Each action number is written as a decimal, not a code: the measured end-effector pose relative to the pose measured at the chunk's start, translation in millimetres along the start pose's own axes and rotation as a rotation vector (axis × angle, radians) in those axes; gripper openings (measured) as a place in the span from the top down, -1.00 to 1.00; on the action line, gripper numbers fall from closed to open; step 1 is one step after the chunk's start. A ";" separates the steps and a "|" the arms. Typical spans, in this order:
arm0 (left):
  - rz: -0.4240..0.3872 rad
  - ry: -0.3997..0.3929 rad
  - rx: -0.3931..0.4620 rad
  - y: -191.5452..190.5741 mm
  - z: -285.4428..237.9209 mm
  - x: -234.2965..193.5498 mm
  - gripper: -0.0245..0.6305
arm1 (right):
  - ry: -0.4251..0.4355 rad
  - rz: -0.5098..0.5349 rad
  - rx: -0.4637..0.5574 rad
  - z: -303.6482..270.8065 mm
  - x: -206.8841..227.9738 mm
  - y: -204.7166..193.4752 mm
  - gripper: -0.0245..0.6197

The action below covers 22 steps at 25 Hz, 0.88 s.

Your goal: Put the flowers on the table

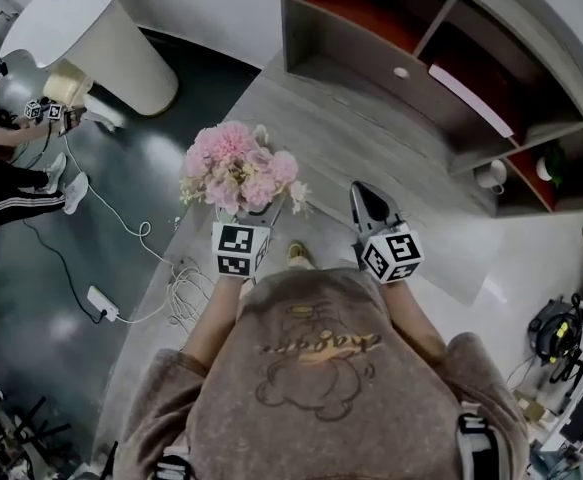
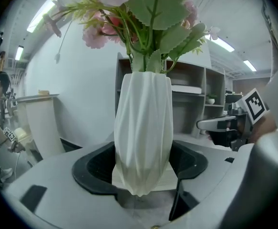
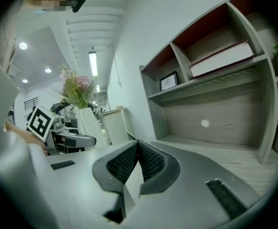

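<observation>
A bunch of pink flowers (image 1: 236, 171) stands in a white ribbed vase (image 2: 143, 132). My left gripper (image 2: 143, 171) is shut on the vase's lower part and holds it upright in the air. The blooms (image 2: 129, 8) rise above the vase mouth. In the head view they hide the left gripper's (image 1: 259, 211) jaws. To its right my right gripper (image 1: 364, 198) is shut with nothing between its jaws (image 3: 138, 151). From that side the vase (image 3: 87, 123) shows at the left. A white round table (image 1: 66, 13) stands at the far left.
A grey shelf unit (image 1: 421, 58) with a book (image 3: 220, 58), a framed picture (image 3: 169, 81) and a white mug (image 1: 491, 175) runs along the right. A power strip with cables (image 1: 101, 303) lies on the dark floor. Another person (image 1: 1, 168) with grippers is at the left edge.
</observation>
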<state>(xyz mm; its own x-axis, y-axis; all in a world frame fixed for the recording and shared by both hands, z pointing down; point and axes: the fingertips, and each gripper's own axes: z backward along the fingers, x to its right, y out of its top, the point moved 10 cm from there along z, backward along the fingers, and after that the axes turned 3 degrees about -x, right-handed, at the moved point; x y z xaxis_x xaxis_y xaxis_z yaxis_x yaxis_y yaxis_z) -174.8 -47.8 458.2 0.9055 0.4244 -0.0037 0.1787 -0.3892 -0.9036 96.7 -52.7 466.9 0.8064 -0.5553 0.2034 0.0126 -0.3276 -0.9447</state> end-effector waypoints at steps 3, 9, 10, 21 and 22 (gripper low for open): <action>-0.009 -0.020 -0.004 4.1 -11.0 -9.5 -0.16 | -0.020 -0.007 -0.002 -6.8 2.6 3.3 0.95; -0.006 -0.037 -0.009 11.1 -29.2 -14.9 -0.16 | -0.034 -0.007 -0.008 -15.9 13.2 9.0 0.95; -0.006 -0.035 -0.006 12.5 -31.7 -15.2 -0.16 | -0.033 -0.008 -0.007 -18.1 15.4 10.0 0.95; 0.024 0.003 -0.005 20.8 -68.3 -20.4 -0.16 | 0.012 -0.011 -0.001 -42.5 39.0 16.8 0.95; 0.026 0.005 -0.002 21.3 -72.4 -20.9 -0.16 | 0.014 -0.010 -0.003 -43.6 40.7 17.2 0.95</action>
<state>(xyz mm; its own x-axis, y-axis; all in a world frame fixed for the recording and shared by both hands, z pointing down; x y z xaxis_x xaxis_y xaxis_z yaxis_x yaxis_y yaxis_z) -162.1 -124.2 470.0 0.9116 0.4103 -0.0252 0.1560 -0.4019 -0.9023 104.0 -114.3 470.1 0.7976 -0.5629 0.2166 0.0191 -0.3353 -0.9419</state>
